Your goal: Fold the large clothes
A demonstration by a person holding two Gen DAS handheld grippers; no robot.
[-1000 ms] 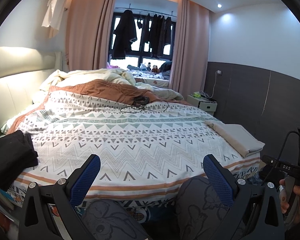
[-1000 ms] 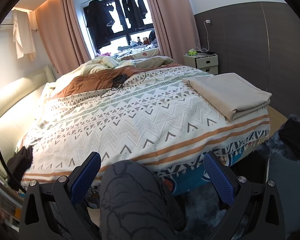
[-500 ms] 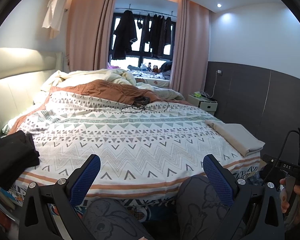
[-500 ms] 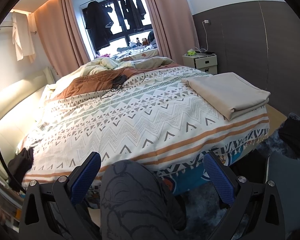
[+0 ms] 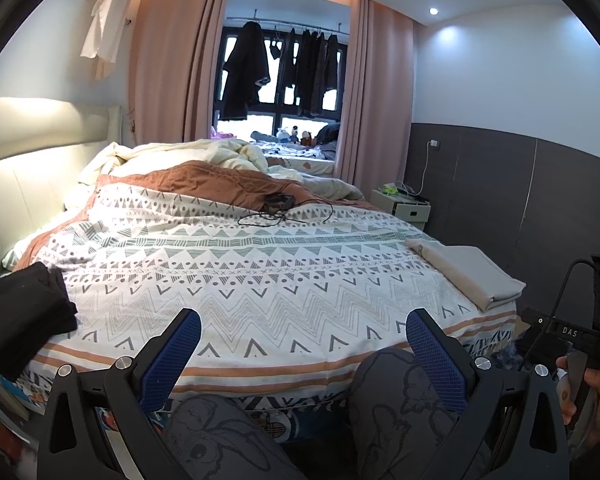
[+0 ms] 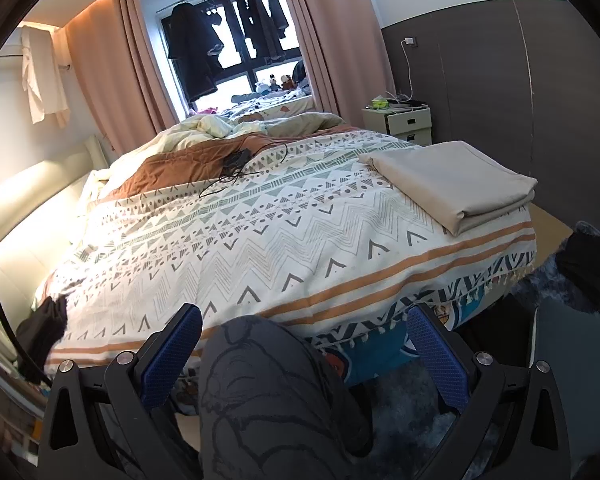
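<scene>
A folded beige cloth [image 5: 467, 276] lies at the bed's near right corner; it also shows in the right wrist view [image 6: 455, 178]. A folded black garment [image 5: 24, 316] lies at the near left corner, seen small in the right wrist view [image 6: 44, 332]. My left gripper [image 5: 301, 338] is open and empty, held off the bed's near edge above the person's knees. My right gripper [image 6: 303, 336] is open and empty, also short of the bed edge. The right gripper's handle [image 5: 571, 336] shows in the left wrist view.
The bed [image 5: 268, 280] has a patterned white cover. A black cable and device [image 5: 278, 208] lie mid-bed by a brown blanket [image 5: 220, 184] and rumpled duvet. A nightstand [image 5: 403, 206] stands at the right wall. The person's knees [image 6: 268, 380] are below the grippers.
Both views have shifted slightly; the grippers stay open and empty. Nothing on the bed has moved.
</scene>
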